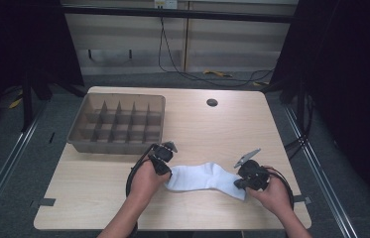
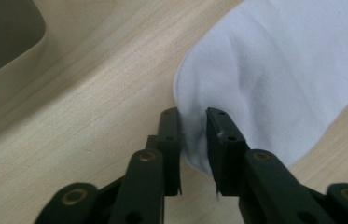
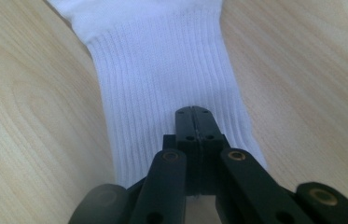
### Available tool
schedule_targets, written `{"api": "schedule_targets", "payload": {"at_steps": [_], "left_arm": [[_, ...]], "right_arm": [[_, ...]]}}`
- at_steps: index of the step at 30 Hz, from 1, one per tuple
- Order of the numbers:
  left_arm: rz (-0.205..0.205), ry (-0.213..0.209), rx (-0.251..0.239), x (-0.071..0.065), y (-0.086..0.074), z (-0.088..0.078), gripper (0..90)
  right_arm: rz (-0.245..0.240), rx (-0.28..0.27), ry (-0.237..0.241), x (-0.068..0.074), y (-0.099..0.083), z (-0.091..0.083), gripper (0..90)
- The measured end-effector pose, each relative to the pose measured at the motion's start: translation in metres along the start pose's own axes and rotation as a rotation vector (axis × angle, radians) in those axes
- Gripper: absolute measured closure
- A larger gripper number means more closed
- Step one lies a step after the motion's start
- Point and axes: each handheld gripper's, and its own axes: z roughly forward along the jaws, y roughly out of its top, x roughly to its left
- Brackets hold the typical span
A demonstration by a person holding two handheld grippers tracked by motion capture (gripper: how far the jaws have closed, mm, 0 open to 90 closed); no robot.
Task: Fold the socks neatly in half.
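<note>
A white sock (image 1: 202,177) lies flat across the near middle of the wooden table (image 1: 88,193). My left gripper (image 1: 165,171) is at its toe end; in the left gripper view the jaws of the left gripper (image 2: 192,114) pinch the rounded edge of the sock (image 2: 279,70), with fabric filling the narrow gap. My right gripper (image 1: 239,184) sits at the cuff end. In the right gripper view the right gripper (image 3: 193,111) has its jaws pressed together, tips resting on the ribbed cuff of the sock (image 3: 162,70), and no fabric shows between them.
A brown divided tray (image 1: 113,147) with several compartments stands at the back left of the table; its corner (image 2: 3,32) shows in the left gripper view. A round cable hole (image 1: 212,102) is near the far edge. Dark curtains flank the table.
</note>
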Motion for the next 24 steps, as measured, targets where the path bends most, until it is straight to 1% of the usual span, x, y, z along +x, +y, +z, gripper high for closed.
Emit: {"api": "schedule_targets", "payload": {"at_steps": [3, 5, 7, 8, 9, 11, 12, 14, 16, 17, 18, 21, 22, 24], "left_arm": [[-0.012, 0.007, -0.006, 0.000, 0.001, -0.002, 83.1], [-0.014, 0.006, -0.005, 0.001, 0.002, -0.003, 85.2], [-0.022, -0.004, -0.006, 0.001, 0.002, -0.005, 86.5], [-0.025, -0.001, -0.010, 0.002, 0.003, -0.006, 86.9], [-0.019, -0.003, -0.015, 0.002, 0.004, -0.007, 87.2], [-0.023, -0.002, -0.010, 0.002, 0.004, -0.010, 87.4], [-0.016, 0.000, -0.017, 0.002, 0.005, -0.011, 87.4], [-0.021, -0.002, -0.029, 0.002, 0.006, -0.016, 87.4], [-0.016, -0.002, -0.039, 0.002, 0.007, -0.022, 87.5], [-0.016, -0.006, -0.044, 0.003, 0.008, -0.024, 87.5], [-0.020, -0.012, -0.050, 0.003, 0.009, -0.027, 87.5], [-0.018, -0.019, -0.068, 0.002, 0.011, -0.034, 87.5], [-0.015, -0.024, -0.070, 0.002, 0.011, -0.036, 87.5], [-0.001, -0.015, -0.075, 0.002, 0.012, -0.040, 87.5]], "right_arm": [[0.003, -0.001, 0.007, -0.001, 0.000, 0.000, 90.0], [0.000, -0.001, 0.007, 0.000, 0.000, 0.000, 90.0], [-0.005, -0.001, 0.005, -0.001, 0.000, 0.000, 90.0], [-0.005, 0.000, 0.007, 0.000, 0.000, 0.000, 90.0], [-0.006, 0.000, 0.008, 0.000, 0.000, 0.000, 90.0], [-0.005, -0.003, 0.009, 0.000, 0.001, 0.000, 90.0], [-0.005, -0.004, 0.010, 0.000, 0.001, 0.001, 90.0], [-0.010, -0.001, 0.009, 0.001, 0.001, 0.001, 90.0], [-0.015, 0.007, 0.006, 0.001, 0.003, 0.000, 90.0], [-0.008, 0.009, 0.009, 0.003, 0.004, 0.000, 90.0], [-0.016, 0.008, 0.011, 0.003, 0.005, 0.001, 90.0], [-0.012, 0.008, 0.014, 0.005, 0.009, -0.001, 90.0], [-0.020, 0.005, 0.015, 0.005, 0.011, -0.001, 90.0], [-0.025, -0.004, 0.013, 0.008, 0.016, -0.003, 90.0]]}}
